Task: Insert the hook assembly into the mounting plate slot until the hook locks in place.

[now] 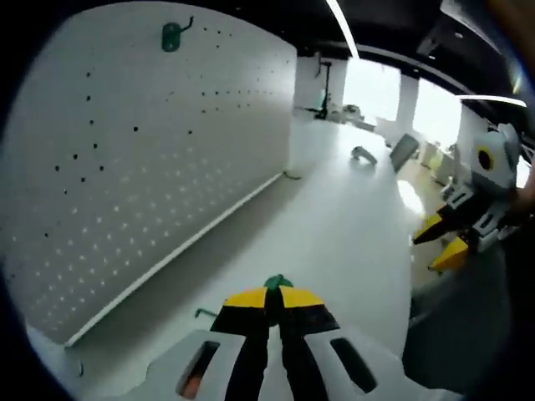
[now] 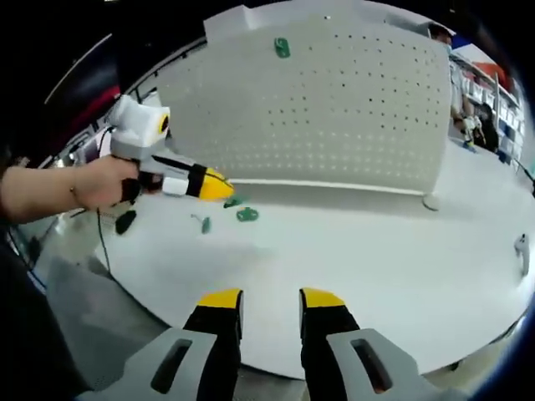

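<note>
**Left gripper pinching a green hook, right gripper spread over the surface**

Here's the left gripper (image 1: 278,298) in its own view, yellow tips pressed together with a small green hook (image 1: 277,282) poking out between them. So the hook is clamped in those jaws, low over the white surface (image 1: 351,217), with the white pegboard (image 1: 150,167) standing upright to the left. High on that board sits another green hook (image 1: 172,35), already mounted among the holes. The right gripper (image 1: 443,242) comes in from the right edge of this view, well off from the board.

Over to the right gripper view: the right gripper (image 2: 270,302) has its jaws spread, a clear gap between the yellow tips and nothing held in it. It hangs at the near edge of the surface (image 2: 351,267), facing the pegboard (image 2: 334,109) across it. The mounted hook (image 2: 282,48) shows near the board's top edge. On the left, a hand (image 2: 104,180) holds the left gripper (image 2: 219,189), its yellow tip aimed at the foot of the board, and a bit of green sits just beside that tip. A green piece (image 2: 247,215) lies on the surface just below it, a smaller one (image 2: 206,224) near that, and a dark piece (image 2: 125,221) farther left by the edge.
</note>
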Tool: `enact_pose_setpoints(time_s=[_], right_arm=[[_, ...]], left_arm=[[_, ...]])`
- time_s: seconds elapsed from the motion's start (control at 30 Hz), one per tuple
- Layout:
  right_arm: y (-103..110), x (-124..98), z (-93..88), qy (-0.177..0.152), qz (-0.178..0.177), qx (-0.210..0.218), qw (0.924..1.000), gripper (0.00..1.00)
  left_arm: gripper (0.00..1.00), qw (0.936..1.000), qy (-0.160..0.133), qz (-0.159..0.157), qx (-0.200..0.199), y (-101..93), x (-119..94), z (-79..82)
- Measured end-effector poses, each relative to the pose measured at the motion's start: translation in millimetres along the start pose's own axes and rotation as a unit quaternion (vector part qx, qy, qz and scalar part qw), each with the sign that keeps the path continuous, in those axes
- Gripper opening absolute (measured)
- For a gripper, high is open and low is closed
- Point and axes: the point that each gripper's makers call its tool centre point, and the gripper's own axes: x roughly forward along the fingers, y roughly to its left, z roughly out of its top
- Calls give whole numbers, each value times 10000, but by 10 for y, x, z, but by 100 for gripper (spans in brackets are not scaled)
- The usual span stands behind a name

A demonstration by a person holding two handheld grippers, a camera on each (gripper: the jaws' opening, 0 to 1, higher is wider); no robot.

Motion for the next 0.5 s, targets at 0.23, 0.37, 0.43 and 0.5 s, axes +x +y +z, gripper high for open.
enact_pose_setpoints(time_s=[0.23, 0.37, 0.43, 0.5], right_arm=[[132, -1, 61, -44, 217, -164, 9996, 26], [210, -13, 77, -60, 330, -264, 9991, 26], [248, -16, 85, -71, 394, -271, 9988, 26], [290, -17, 94, -80, 445, -287, 9986, 26]], left_arm=[[3, 9999, 46, -52, 152, -227, -162, -52], [3, 10000, 10, 9, -5, -307, -264, -42], [3, 9999, -45, 63, -146, -326, -319, -33], [3, 9996, -95, 96, -231, -355, -385, -55]])
